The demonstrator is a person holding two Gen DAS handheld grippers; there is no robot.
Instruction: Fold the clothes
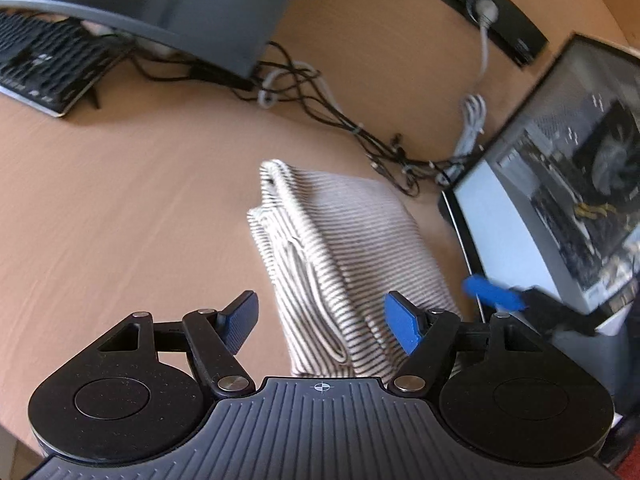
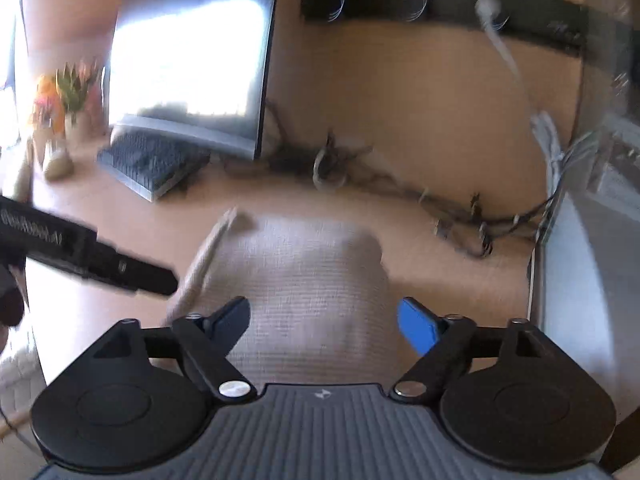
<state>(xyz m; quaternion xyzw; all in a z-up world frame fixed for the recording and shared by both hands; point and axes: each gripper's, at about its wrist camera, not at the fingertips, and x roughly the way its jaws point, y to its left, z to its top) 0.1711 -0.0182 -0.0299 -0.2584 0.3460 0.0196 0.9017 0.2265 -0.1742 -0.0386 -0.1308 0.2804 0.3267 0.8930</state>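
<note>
A folded striped garment (image 1: 340, 256), beige and white, lies on the wooden desk (image 1: 120, 208). My left gripper (image 1: 320, 320) is open and empty, hovering over the garment's near end. The right gripper's blue fingertip (image 1: 492, 292) shows at the garment's right side in the left wrist view. In the blurred right wrist view the same garment (image 2: 296, 272) lies flat ahead. My right gripper (image 2: 324, 324) is open and empty above its near edge. The left gripper's black body (image 2: 92, 256) reaches in from the left beside the garment's left edge.
A monitor (image 1: 180, 4) and keyboard (image 1: 44, 68) stand at the back left. A tangle of cables (image 1: 340, 120) runs along the back. A computer case (image 1: 560, 184) stands at the right. A power strip (image 1: 480, 8) is on the wall. A plant (image 2: 72, 92) sits far left.
</note>
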